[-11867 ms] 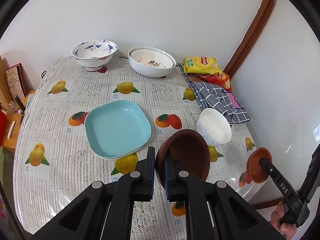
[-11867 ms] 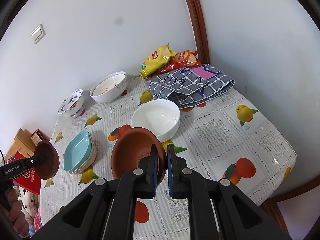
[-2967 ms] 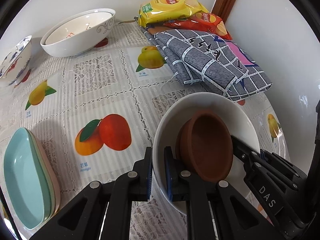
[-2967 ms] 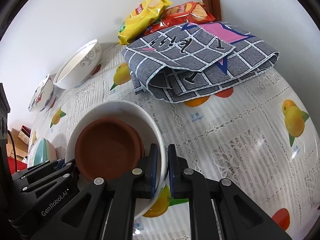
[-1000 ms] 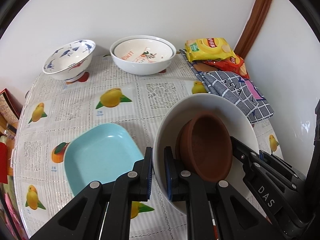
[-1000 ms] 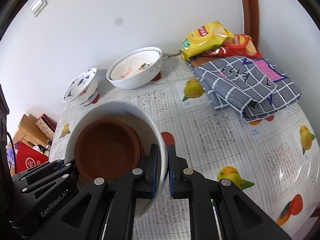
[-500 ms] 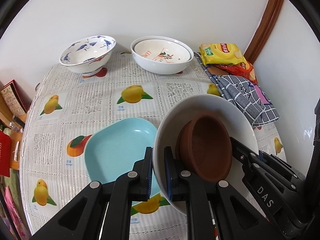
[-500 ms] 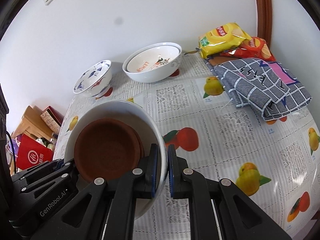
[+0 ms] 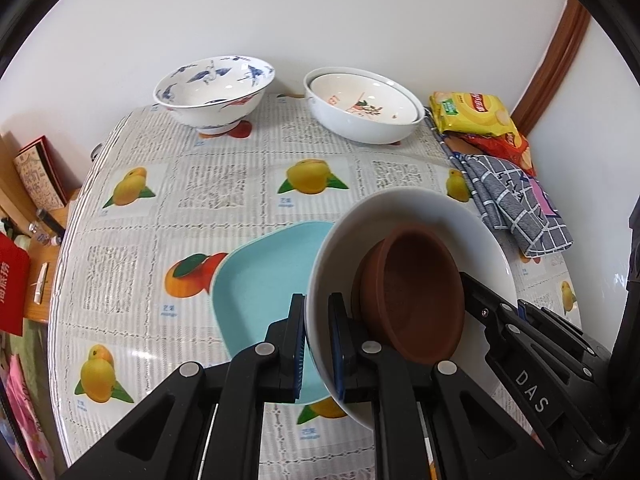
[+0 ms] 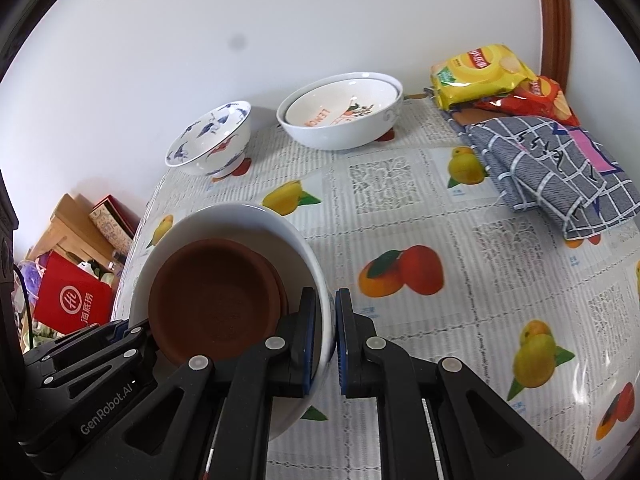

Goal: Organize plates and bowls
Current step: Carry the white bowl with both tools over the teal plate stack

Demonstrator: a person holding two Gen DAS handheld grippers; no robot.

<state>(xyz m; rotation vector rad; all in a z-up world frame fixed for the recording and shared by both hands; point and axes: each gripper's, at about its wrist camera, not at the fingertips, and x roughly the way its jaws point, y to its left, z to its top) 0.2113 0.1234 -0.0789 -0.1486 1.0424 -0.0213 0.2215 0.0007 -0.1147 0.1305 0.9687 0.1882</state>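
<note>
Grippers angled downward, left gripper (image 9: 318, 338) and right gripper (image 10: 325, 334) clamping white bowl (image 9: 404, 208) rim.

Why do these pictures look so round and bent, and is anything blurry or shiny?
Left wrist view: a fisheye lens bows the table and blackens the corners; the near left claw looks oversized, yet the far bowls stay sharp. Right wrist view: same bulge; daylight glares off the glossy tablecloth at lower right, and a dark smudge shows on the wall.

Glossy white bowl (image 9: 404, 208) — matt brown dishes (image 9: 412, 292) — glossy tablecloth (image 9: 224, 184)
</note>
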